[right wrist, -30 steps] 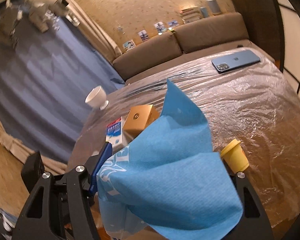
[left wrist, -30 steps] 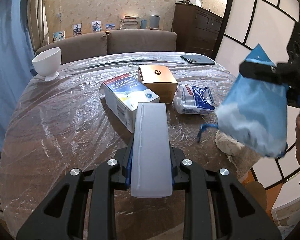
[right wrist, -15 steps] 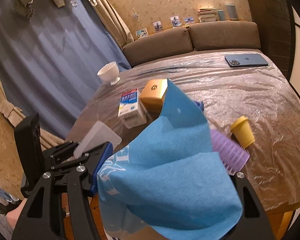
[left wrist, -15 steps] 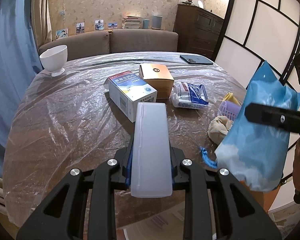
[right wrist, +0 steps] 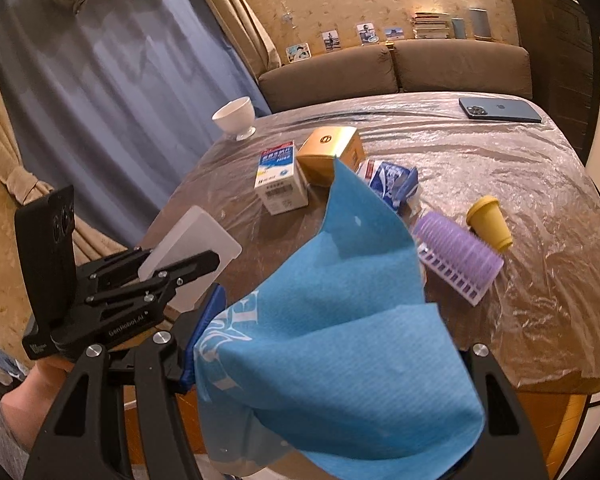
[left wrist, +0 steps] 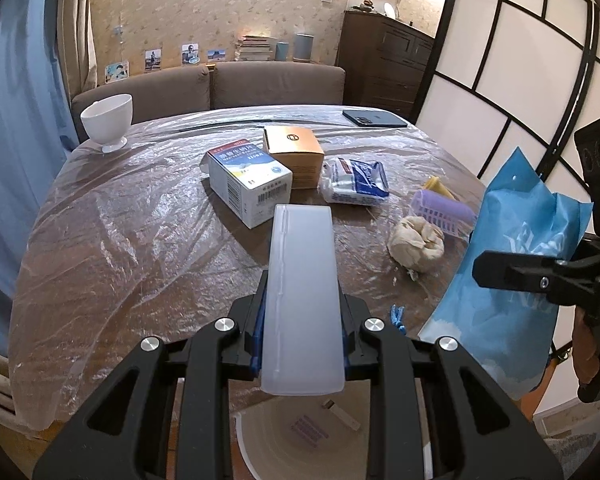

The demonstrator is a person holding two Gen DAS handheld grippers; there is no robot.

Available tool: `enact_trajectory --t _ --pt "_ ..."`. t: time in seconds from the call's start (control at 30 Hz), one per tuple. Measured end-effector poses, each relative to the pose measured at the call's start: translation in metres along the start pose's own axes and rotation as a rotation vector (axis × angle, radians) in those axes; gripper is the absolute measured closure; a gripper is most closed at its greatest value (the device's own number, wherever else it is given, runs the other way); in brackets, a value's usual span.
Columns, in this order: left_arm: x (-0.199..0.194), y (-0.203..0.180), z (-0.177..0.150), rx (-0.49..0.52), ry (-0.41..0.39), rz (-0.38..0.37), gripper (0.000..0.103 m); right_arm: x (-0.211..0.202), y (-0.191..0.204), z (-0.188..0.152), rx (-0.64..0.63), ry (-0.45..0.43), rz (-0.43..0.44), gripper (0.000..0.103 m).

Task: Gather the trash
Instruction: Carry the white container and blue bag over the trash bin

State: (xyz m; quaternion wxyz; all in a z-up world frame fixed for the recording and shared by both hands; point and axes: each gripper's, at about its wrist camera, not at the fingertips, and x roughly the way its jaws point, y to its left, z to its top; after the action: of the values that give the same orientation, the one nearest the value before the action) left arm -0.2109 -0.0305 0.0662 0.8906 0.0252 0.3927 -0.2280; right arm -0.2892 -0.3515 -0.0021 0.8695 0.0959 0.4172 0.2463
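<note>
From the left wrist view, the left hand-held gripper [left wrist: 302, 308] pinches a long frosted white plastic case [left wrist: 300, 296] between its pads, the case sticking out forward over the near edge of the table [left wrist: 120, 248], which is covered in clear plastic film. Beyond the case's far end lies a white and blue carton [left wrist: 249, 178], with a gold box [left wrist: 294, 156] just behind it and a crumpled blue and white wrapper [left wrist: 356, 182] to the right of that box. Further right of the case sit a crumpled beige paper ball [left wrist: 416, 240], a purple hair roller [left wrist: 446, 212] and a yellow cap [left wrist: 440, 185]. A white bowl [left wrist: 107, 122] stands at the table's far left. Below the gripper, off the table, a white bin [left wrist: 300, 440] shows with scraps inside. At the right edge the right hand-held gripper [left wrist: 540, 280] clamps a blue bag [left wrist: 520, 280].

From the right wrist view, the right hand-held gripper [right wrist: 332, 340] is closed on the blue bag [right wrist: 332, 340], which fills the gap between its fingers. The left gripper [right wrist: 152, 280] with the white case [right wrist: 192, 252] is left of the bag. The roller [right wrist: 456, 256] and yellow cap [right wrist: 490, 228] lie on the table right of the bag's peak; a phone [right wrist: 500, 110] lies at the far corner.
</note>
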Motion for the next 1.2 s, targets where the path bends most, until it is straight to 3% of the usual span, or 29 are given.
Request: enact_trajectory --t 0.73,1.2 --pt "-0.023 -0.018 -0.042 -0.007 0.060 -0.084 0.075 -0.006 -0.001 -0.045 -0.014 0.117 0.036 0.042" --pt "-0.014 -0.043 -0.060 0.041 0.120 -0.061 0.075 0.011 0.000 -0.071 -0.062 0.180 -0.011 0.042"
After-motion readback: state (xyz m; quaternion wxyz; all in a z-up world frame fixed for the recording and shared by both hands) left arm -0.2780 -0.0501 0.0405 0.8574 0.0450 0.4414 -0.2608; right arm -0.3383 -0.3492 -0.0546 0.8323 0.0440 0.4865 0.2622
